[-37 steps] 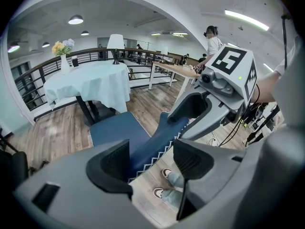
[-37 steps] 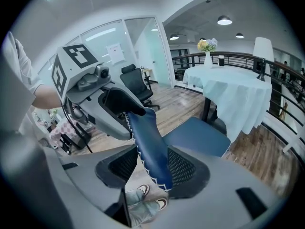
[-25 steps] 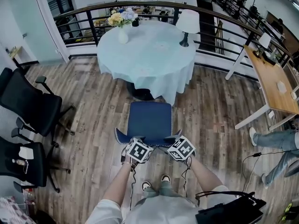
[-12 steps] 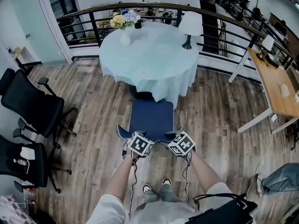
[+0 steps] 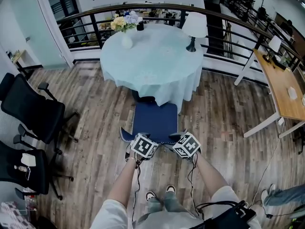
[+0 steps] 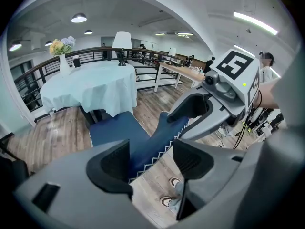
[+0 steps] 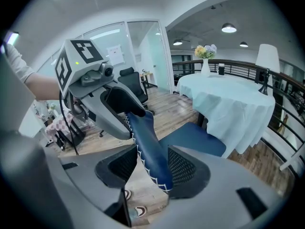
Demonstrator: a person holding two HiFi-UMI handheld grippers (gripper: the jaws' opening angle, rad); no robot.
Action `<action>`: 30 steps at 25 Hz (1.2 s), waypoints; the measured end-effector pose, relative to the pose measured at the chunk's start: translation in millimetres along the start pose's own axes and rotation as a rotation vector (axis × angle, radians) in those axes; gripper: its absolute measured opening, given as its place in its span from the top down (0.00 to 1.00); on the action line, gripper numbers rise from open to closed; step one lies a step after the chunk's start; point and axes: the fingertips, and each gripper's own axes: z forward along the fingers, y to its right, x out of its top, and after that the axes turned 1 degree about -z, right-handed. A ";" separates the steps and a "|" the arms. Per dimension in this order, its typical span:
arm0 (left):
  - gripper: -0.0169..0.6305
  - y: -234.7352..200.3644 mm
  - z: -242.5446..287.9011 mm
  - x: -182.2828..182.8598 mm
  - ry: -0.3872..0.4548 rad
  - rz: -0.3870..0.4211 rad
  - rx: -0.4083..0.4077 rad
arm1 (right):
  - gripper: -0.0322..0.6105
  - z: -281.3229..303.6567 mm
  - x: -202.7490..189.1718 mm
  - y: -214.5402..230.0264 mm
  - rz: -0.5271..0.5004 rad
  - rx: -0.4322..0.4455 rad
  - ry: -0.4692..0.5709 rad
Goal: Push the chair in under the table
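Observation:
A blue chair (image 5: 155, 119) stands with its seat's front edge at the hem of the round table's pale cloth (image 5: 152, 63). My left gripper (image 5: 142, 142) and right gripper (image 5: 183, 141) sit side by side on the top edge of the chair back (image 5: 153, 138). In the left gripper view the chair back (image 6: 152, 142) runs between the jaws of the left gripper (image 6: 151, 163), with floor showing beside it. In the right gripper view the chair back (image 7: 150, 147) leans on one pad of the right gripper (image 7: 152, 168). Both stand open, astride the back.
A flower vase (image 5: 125, 26) and a white lamp (image 5: 193, 26) stand on the table. Two black office chairs (image 5: 33, 111) (image 5: 24, 166) are at the left. A wooden desk (image 5: 281, 80) is at the right, a railing (image 5: 95, 14) behind. Someone's leg (image 5: 281, 194) shows at the bottom right.
The chair and both grippers have moved forward towards the table, so less seat shows before the cloth. The person at the right has moved down and mostly out of view.

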 end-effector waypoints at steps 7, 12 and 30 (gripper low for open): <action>0.54 -7.8 5.6 12.7 0.000 -0.003 0.001 | 0.64 0.4 6.2 15.0 -0.006 0.006 0.002; 0.54 -11.8 11.3 20.8 -0.006 -0.008 -0.001 | 0.64 0.7 8.3 25.5 -0.014 0.008 0.005; 0.54 -38.6 29.8 55.6 0.008 -0.010 0.013 | 0.64 6.2 27.7 69.4 -0.036 0.001 0.026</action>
